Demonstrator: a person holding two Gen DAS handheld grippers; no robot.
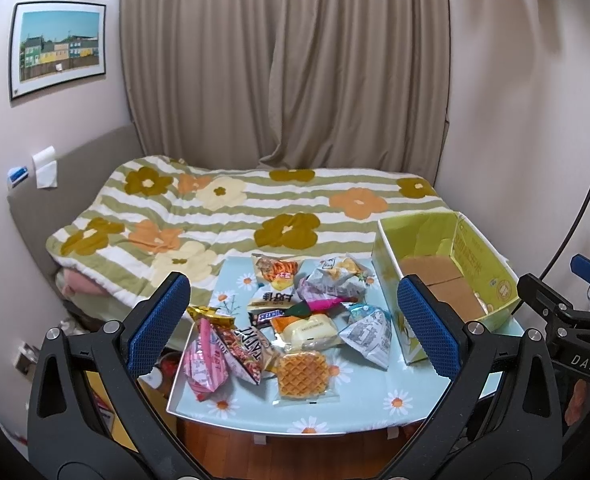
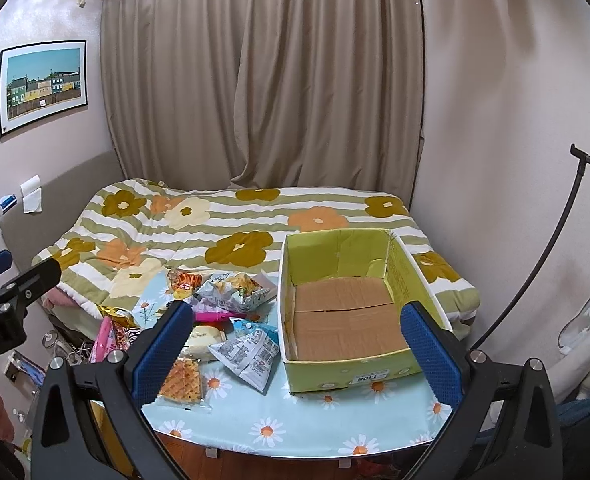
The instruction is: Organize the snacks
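On my far left a framed picture [image 1: 58, 49] hangs on the wall, and a bed with a flowered quilt [image 1: 231, 216] lies under the curtain [image 1: 287, 64]. My left gripper [image 1: 295, 312] hangs above the near edge of the surface [image 1: 375, 396], its jaws spread wide and holding nothing. Between those jaws lies the heap of snacks: a pink packet [image 1: 205, 364] at the left edge, a red-patterned bag [image 1: 243, 350] touching it, a wrapped waffle [image 1: 303, 372] nearest me, a pale bun [image 1: 309, 330] just behind it, a chocolate bar [image 1: 269, 315], an orange chip bag [image 1: 277, 270] at the back, and a white printed pouch [image 1: 369, 336] on the right of the heap. Just beside the heap to the right stands the green box [image 2: 335, 376], open on top with bare brown cardboard inside. My right gripper [image 2: 295, 344] hovers before that box, jaws likewise spread and empty, its left finger [image 2: 163, 344] over the waffle, its right one over the box's near corner
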